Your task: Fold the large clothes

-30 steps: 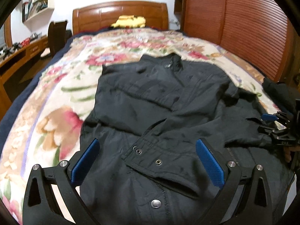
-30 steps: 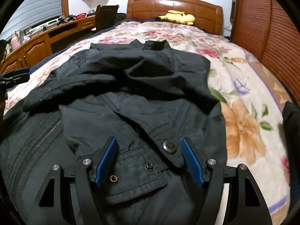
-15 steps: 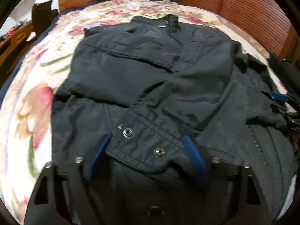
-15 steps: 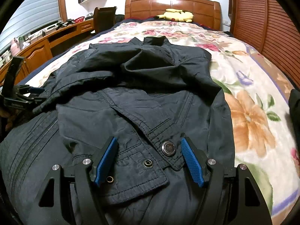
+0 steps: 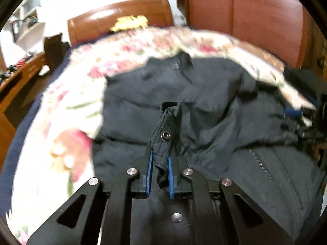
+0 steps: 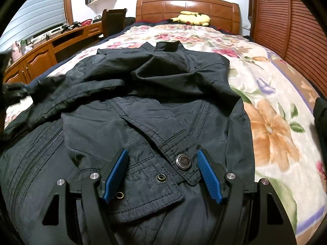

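Observation:
A dark jacket [image 5: 208, 102] lies spread on the bed, collar toward the headboard. My left gripper [image 5: 159, 155] is closing its jaws, and the blue pads pinch a bunched hem flap with a metal snap [image 5: 165, 135], raised off the rest of the cloth. In the right wrist view the jacket [image 6: 163, 106] fills the foreground. My right gripper [image 6: 162, 153] stands open over another flap, its pads on either side of a round metal button [image 6: 183, 161] without pressing the cloth. The right gripper also shows at the left view's right edge [image 5: 306, 122].
A floral blanket [image 6: 271, 122] covers the bed, with a wooden headboard [image 6: 187, 6] and a yellow plush toy [image 6: 192, 18] at the far end. A wooden desk [image 6: 40, 55] and chair [image 6: 113, 20] stand left. Slatted wardrobe doors [image 6: 286, 24] run along the right. Dark clothing [image 6: 321, 120] lies at the right edge.
My left gripper went from wide open to pinched on the jacket's snap flap and lifted it, with the view swinging up. The right gripper has kept still and open.

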A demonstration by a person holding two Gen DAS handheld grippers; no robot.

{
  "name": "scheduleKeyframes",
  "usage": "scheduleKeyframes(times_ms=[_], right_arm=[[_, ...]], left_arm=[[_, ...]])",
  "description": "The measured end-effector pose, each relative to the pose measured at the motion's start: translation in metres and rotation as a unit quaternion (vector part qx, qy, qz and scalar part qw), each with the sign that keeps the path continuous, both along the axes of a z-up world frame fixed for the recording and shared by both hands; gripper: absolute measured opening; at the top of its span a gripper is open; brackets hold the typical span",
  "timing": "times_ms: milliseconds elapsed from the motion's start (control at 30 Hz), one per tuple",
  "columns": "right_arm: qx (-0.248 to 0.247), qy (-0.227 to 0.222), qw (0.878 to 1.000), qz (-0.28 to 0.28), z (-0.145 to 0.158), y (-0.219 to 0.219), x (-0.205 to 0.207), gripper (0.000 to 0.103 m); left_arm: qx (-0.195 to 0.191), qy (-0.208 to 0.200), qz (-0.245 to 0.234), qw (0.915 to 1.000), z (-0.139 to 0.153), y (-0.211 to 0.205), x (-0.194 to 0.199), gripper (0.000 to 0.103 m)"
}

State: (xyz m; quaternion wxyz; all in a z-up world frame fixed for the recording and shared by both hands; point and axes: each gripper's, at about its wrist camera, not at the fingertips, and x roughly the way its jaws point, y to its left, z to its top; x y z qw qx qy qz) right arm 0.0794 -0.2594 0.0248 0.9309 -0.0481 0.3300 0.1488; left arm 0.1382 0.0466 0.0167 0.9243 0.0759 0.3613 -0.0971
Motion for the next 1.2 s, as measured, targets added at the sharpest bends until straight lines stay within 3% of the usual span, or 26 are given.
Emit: scheduleKeyframes(times_ms=[100,233,300,467,833,1067,1133,1200], right_arm=[[0.0,0.0,1.0,0.001,0.001,-0.001,0.0,0.072],[0.0,0.0,1.0,0.001,0.001,-0.001,0.0,0.072],[0.0,0.0,1.0,0.001,0.0,-0.001,0.0,0.072],[-0.001,-0.001,1.0,0.002,0.001,-0.002,0.0,0.072],[0.001,-0.001,1.0,0.003,0.001,-0.003,0.0,0.072],[0.001,-0.001,1.0,0.004,0.001,-0.003,0.0,0.072],[0.001,-0.001,1.0,0.004,0.001,-0.003,0.0,0.072],[0.001,-0.001,1.0,0.004,0.001,-0.003,0.0,0.072]], left_arm=[[-0.003,-0.028,0.023,0.9993,0.025,0.019,-0.002,0.013],[0.007,-0.031,0.038,0.9988,0.036,0.032,0.009,0.02],[0.005,-0.026,0.048,0.9985,0.035,0.037,0.014,0.038],[-0.026,-0.023,0.032,0.9989,0.024,0.034,0.011,0.064],[0.004,0.044,-0.026,0.9987,-0.036,-0.02,0.009,0.065],[0.027,0.07,-0.044,0.9962,-0.054,-0.033,0.009,0.064],[0.026,0.076,-0.044,0.9957,-0.056,-0.032,0.01,0.06],[0.033,0.078,-0.041,0.9956,-0.057,-0.031,0.012,0.049]])
